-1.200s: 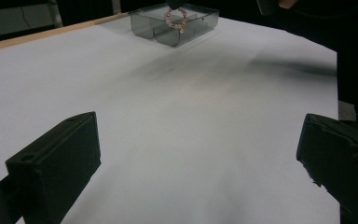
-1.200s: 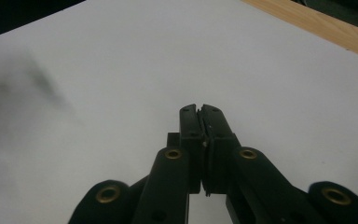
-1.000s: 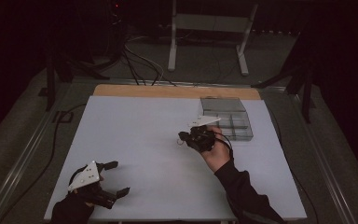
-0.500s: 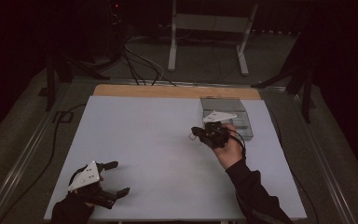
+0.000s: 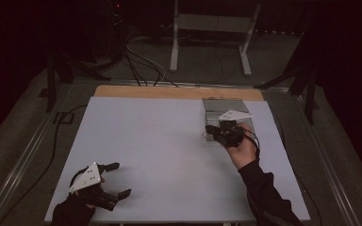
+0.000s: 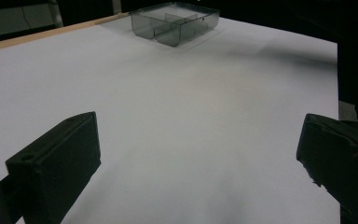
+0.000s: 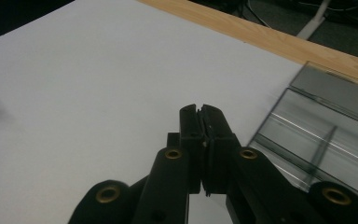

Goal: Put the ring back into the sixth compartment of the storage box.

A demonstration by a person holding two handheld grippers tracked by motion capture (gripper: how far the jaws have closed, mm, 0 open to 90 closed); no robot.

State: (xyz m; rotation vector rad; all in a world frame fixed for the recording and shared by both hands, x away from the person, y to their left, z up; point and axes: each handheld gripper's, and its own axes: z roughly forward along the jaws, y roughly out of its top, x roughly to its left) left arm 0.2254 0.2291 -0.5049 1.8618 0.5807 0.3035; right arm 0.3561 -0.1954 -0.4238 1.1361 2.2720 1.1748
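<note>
A clear grey tray (image 5: 222,100) with several compartments stands at the back right of the white table (image 5: 160,141). My right gripper (image 5: 211,129) hovers at the tray's near left corner and points left. Its jaws are shut, with nothing visible between them. In the right gripper view the shut jaws (image 7: 203,114) sit over the white surface just left of the tray (image 7: 326,116). My left gripper (image 5: 119,179) rests near the table's front left corner, jaws wide open and empty. The left gripper view looks between its open jaws (image 6: 200,158) across bare table toward the tray (image 6: 175,23).
A wooden strip (image 5: 169,92) runs along the table's far edge. Beyond it are cables (image 5: 136,56) and a metal stand (image 5: 212,28) on the dark floor. A metal rail (image 5: 19,160) lines the left side of the table.
My right gripper has moved to the right, from the open table to the tray's near left corner, still shut. The left gripper has stayed in place.
</note>
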